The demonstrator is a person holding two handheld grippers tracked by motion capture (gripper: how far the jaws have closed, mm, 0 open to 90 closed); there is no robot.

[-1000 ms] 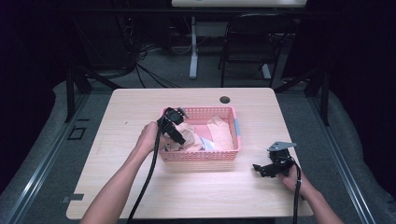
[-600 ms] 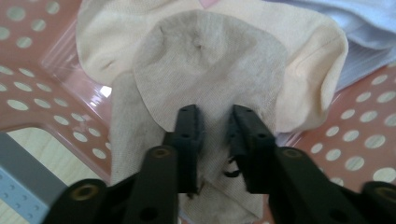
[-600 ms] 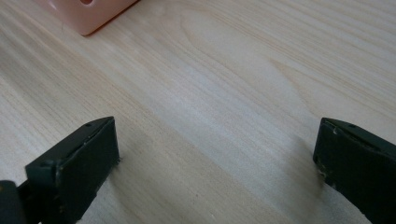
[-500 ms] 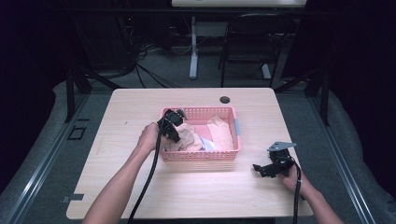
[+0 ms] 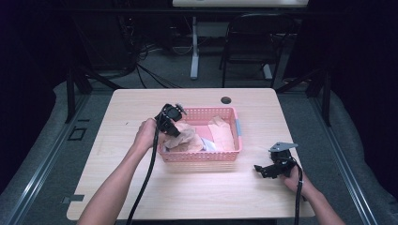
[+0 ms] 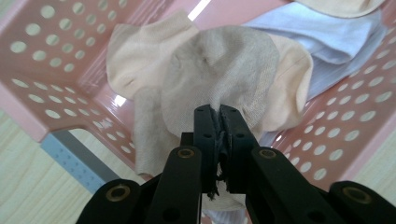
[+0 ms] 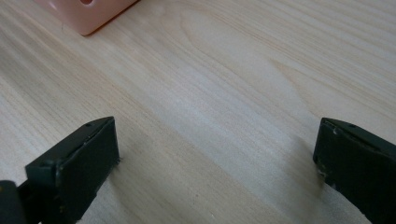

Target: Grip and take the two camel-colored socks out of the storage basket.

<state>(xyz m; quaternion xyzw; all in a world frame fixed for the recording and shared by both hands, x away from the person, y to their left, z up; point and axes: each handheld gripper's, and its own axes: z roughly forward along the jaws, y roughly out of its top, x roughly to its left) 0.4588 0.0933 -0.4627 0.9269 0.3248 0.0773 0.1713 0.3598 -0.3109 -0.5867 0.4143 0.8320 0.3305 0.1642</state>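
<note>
A pink perforated basket [image 5: 202, 157] stands mid-table with several pieces of cloth in it. My left gripper [image 5: 179, 132] reaches over its left rim, and in the left gripper view the left gripper [image 6: 219, 112] is shut on a fold of a tan cloth [image 6: 219, 70], which hangs bunched above the basket's floor [image 6: 46, 70]. Under the tan cloth lie a cream cloth [image 6: 289, 79] and a pale blue one [image 6: 336, 37]. My right gripper [image 5: 259, 168] rests on the wood to the right of the basket. It [image 7: 215, 154] stands open with bare table between its jaws.
The wooden table [image 5: 187, 192] has a dark round hole [image 5: 226, 100] near its far edge. The basket's corner [image 7: 88, 14] lies a little ahead of the right gripper. A black chair [image 5: 253, 42] and cables stand on the floor beyond the table.
The left gripper has shut on the tan cloth and risen slightly, drawing the cloth up. The right gripper has stayed put.
</note>
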